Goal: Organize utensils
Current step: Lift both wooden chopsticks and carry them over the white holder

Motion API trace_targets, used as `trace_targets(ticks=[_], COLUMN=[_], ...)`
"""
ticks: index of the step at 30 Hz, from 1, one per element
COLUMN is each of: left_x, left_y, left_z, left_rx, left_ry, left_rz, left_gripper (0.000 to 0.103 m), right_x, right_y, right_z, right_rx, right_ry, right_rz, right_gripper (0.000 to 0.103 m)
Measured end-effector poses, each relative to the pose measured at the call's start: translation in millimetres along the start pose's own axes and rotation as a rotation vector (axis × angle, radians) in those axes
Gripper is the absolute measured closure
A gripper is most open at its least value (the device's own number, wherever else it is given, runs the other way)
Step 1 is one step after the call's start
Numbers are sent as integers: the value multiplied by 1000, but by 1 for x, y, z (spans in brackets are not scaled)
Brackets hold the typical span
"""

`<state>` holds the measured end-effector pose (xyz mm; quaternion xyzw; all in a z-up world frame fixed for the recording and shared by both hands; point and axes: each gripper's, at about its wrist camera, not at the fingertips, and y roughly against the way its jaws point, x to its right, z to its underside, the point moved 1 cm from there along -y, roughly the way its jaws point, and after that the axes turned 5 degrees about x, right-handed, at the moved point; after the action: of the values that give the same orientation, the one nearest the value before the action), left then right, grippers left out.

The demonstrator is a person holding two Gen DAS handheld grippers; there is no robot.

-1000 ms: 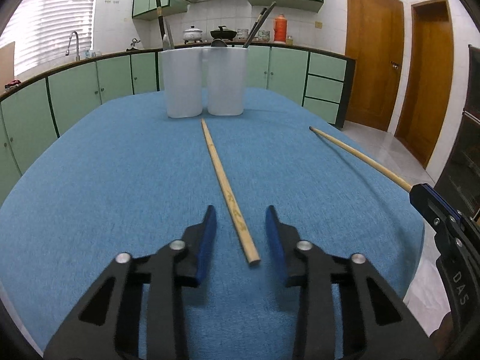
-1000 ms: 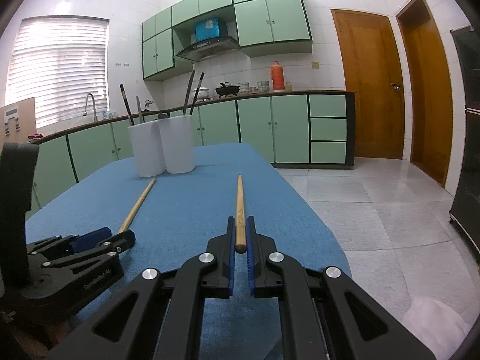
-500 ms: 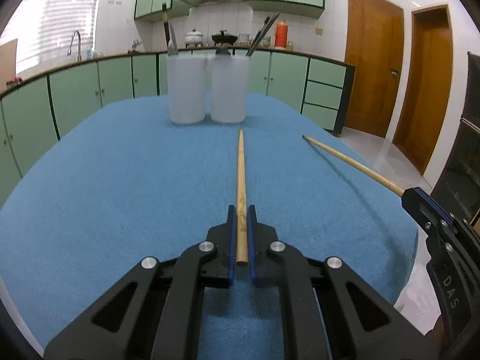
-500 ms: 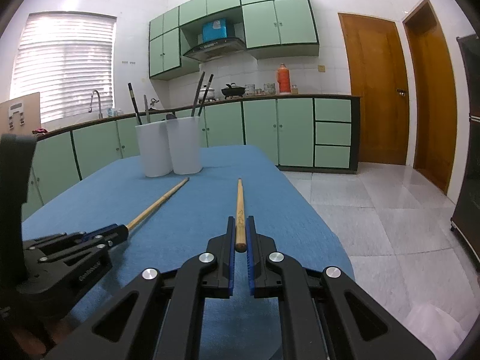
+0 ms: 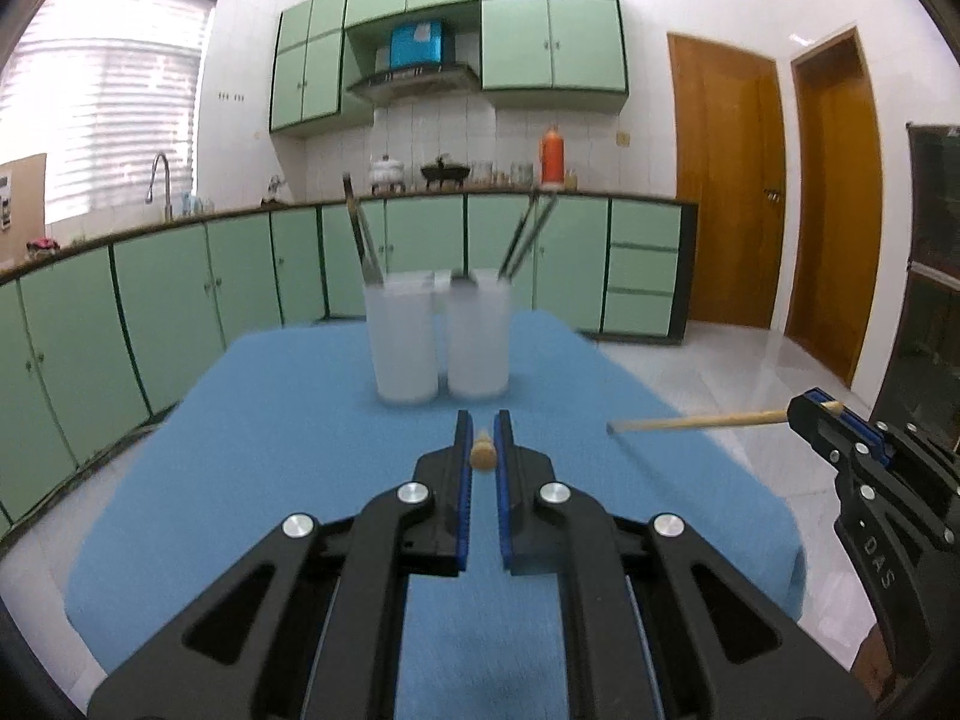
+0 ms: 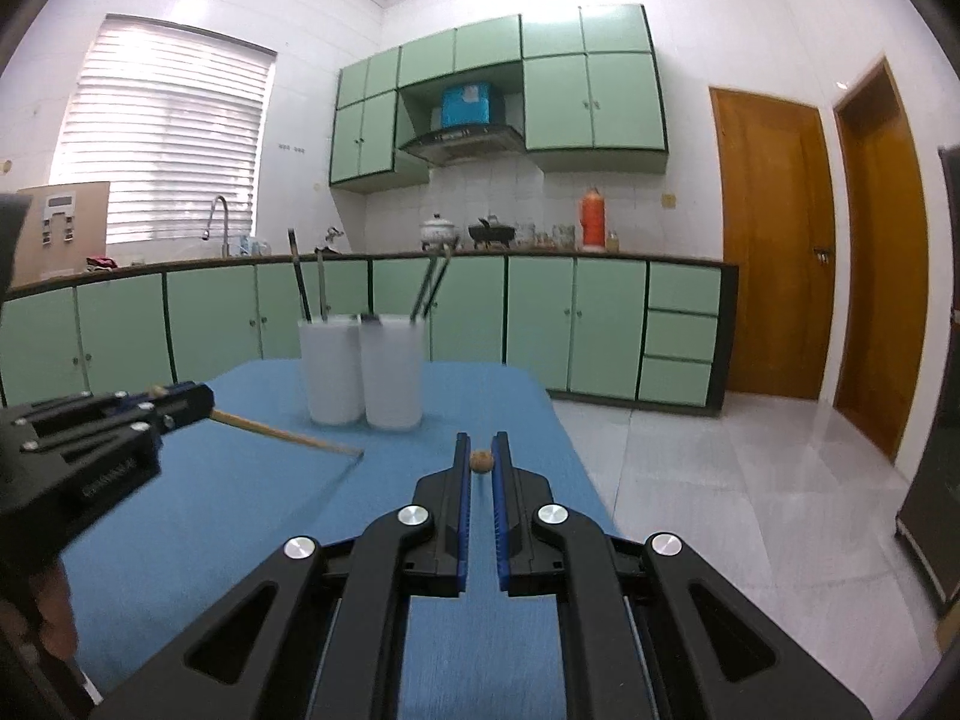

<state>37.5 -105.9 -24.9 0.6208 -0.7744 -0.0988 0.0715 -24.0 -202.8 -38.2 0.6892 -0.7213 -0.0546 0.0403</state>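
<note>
My left gripper (image 5: 482, 441) is shut on a wooden chopstick (image 5: 482, 457), seen end-on, lifted above the blue table (image 5: 270, 480). My right gripper (image 6: 481, 459) is shut on a second wooden chopstick (image 6: 481, 461), also end-on and lifted. Each gripper shows in the other's view: the right one (image 5: 819, 405) with its chopstick (image 5: 696, 421) pointing left, the left one (image 6: 198, 399) with its chopstick (image 6: 288, 435) pointing right. Two white holder cups (image 5: 403, 342) (image 5: 479, 339) stand side by side at the table's far end, with dark utensils in them.
The blue cloth-covered table has its right edge (image 6: 570, 450) over a white tiled floor (image 6: 720, 480). Green kitchen cabinets (image 5: 180, 300) run behind and to the left. Two wooden doors (image 5: 726, 192) stand at the right.
The left gripper closed on the chopstick lying on the table. Both grippers then rose and tipped, so both chopsticks are off the table and level.
</note>
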Motion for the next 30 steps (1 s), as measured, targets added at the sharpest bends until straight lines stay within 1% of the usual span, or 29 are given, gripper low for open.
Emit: trace_targets(ticks=[4,8,11,14,20,23,26,30], left_x=[-6,-14,-19,-21,-27,-30,-34,-40], left_y=[7,8,8,7,-1,-5,-9,-13], left_z=[-33,-65,-79,-91,-107,-119,-132,-154], left_rx=[53,82,92,102,110,129,158,222], left_ry=[-9,6,22,27,34,34,42,46], left_rz=[25,50,64,69,83,78,71,44], left_gripper=[97,97,97,97,97,97,97,97], right_x=[3,4,6,4,-11,-18,-20,-22], right_y=[-7,-20,-31,-41,-54,-61,-67,-74], right_z=[-37,-71,-90,-106,-135,-150,-167,-191], right_rx=[11,-17,-44,-57,-24,-4,21,67], right_ry=[-5,-13,-51,-60,-23,-15,-22,-28], right_rz=[-48,-118,-184,-224,-264,-281,-301,-310], right_gripper=[96,96,96,96,96,96,96,96])
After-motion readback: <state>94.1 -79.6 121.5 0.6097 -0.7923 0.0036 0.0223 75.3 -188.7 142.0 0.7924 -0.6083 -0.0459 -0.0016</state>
